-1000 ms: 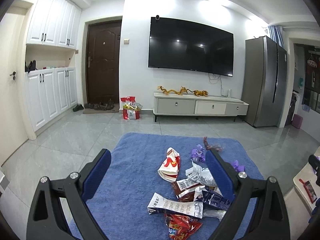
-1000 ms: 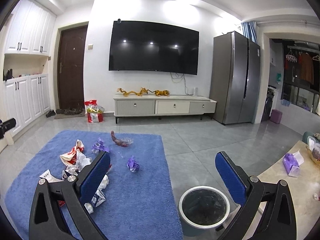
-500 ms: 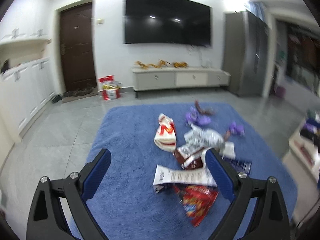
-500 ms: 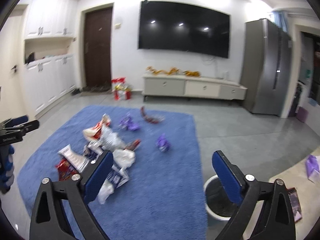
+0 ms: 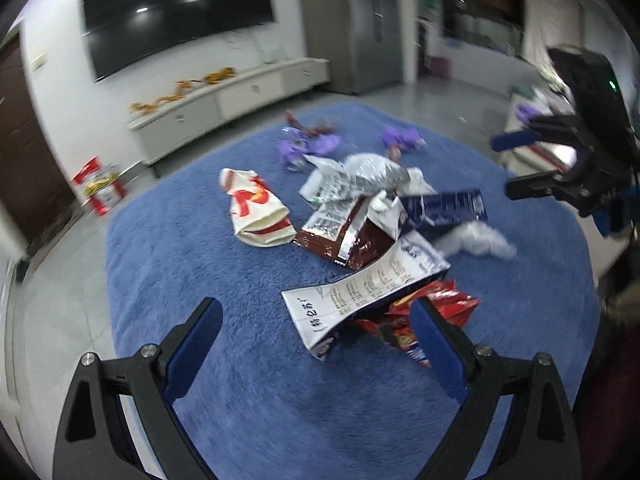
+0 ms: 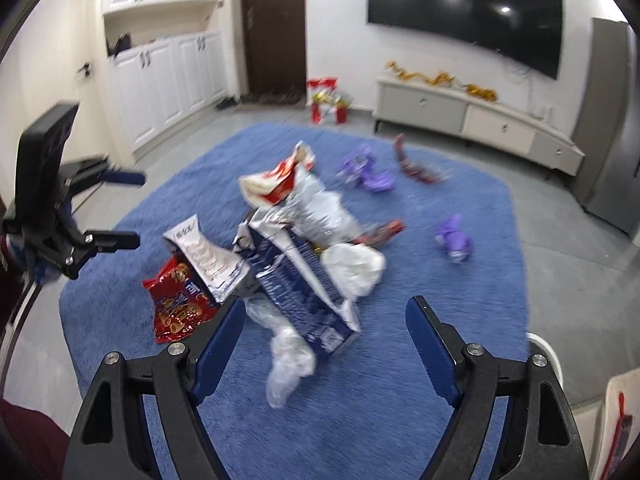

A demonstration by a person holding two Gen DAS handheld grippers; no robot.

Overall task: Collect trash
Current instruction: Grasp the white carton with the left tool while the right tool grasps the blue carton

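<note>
Now | right tool above navy wrapper | jaws closing, empty

We see red snack bag half hidden under white printed wrapper. Print on wrapper too blurred for us to read. Bin rim cut by right gripper's frame. Purple wrappers smeared; we cannot tell their count.

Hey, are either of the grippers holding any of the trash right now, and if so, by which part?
Nothing is held. The left gripper and right gripper both stand open above the wrappers on the blue rug; the right jaws have just been closing, with nothing pressed between them.
</note>
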